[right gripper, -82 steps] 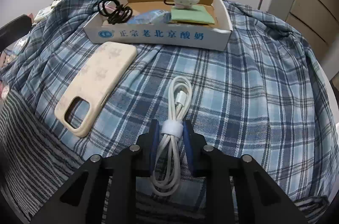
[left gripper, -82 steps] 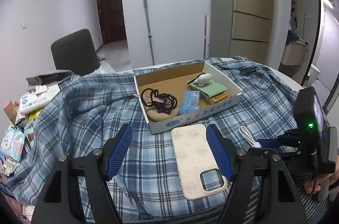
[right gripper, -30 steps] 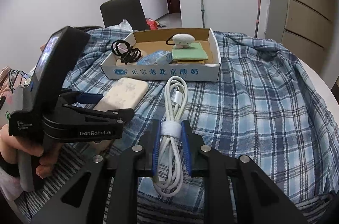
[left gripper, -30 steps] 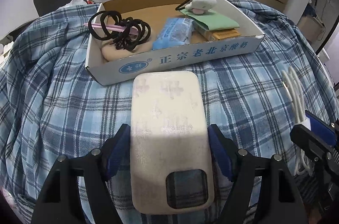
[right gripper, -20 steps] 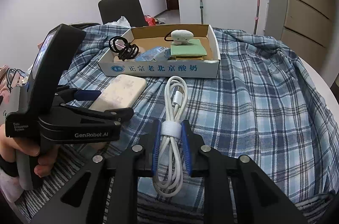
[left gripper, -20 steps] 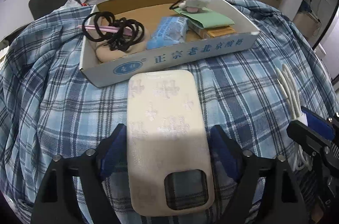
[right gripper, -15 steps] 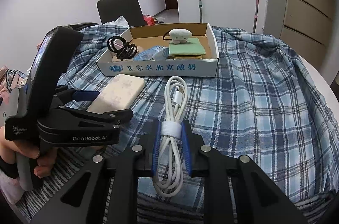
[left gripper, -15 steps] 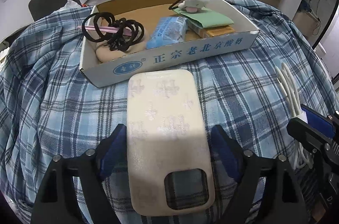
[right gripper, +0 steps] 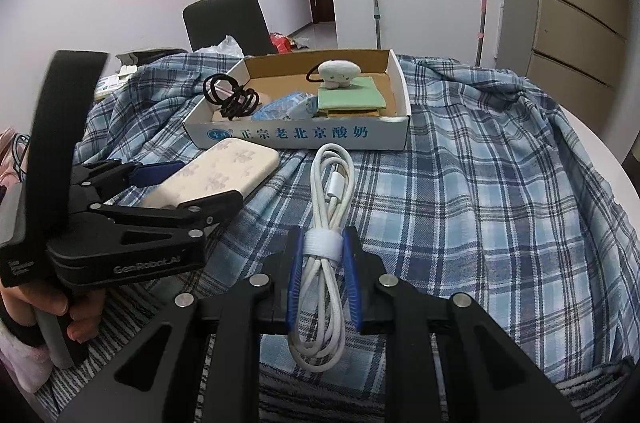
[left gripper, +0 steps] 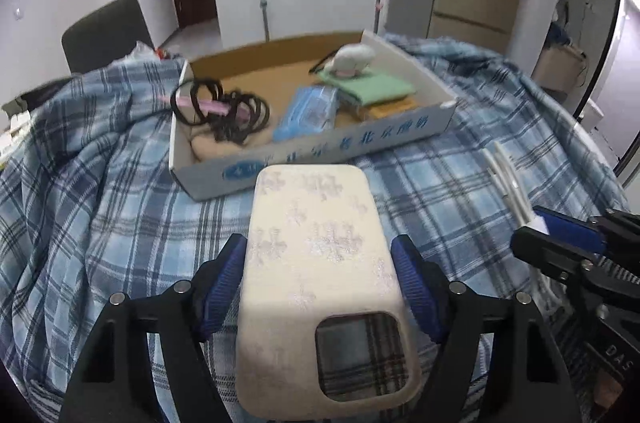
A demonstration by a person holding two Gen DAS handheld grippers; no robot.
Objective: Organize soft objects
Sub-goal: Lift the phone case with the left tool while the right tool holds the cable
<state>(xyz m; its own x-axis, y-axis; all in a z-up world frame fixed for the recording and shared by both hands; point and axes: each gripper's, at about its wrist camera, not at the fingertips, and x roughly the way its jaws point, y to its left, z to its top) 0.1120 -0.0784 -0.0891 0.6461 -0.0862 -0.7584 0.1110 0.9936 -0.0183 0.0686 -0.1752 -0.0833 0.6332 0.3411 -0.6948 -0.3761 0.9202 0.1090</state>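
Left gripper [left gripper: 320,287] closing, phone case [left gripper: 320,263] lifted (earlier flat)

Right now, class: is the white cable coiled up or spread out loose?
Coiled. The white cable is looped into a bundle, bound by a white strap at the middle, where the right tool grips it.

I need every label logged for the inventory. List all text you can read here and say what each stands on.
"正宗老北京酸奶": printed in blue on the front wall of the cardboard box.
"GenRobot.AI": on the side of the left gripper, slightly blurred.
"DAS": partial letters on the right gripper, cut off at the edge of the left wrist view.
Blue oval logo on the box's left end: too small to read.
Small white print on the left gripper's handle: too blurred.
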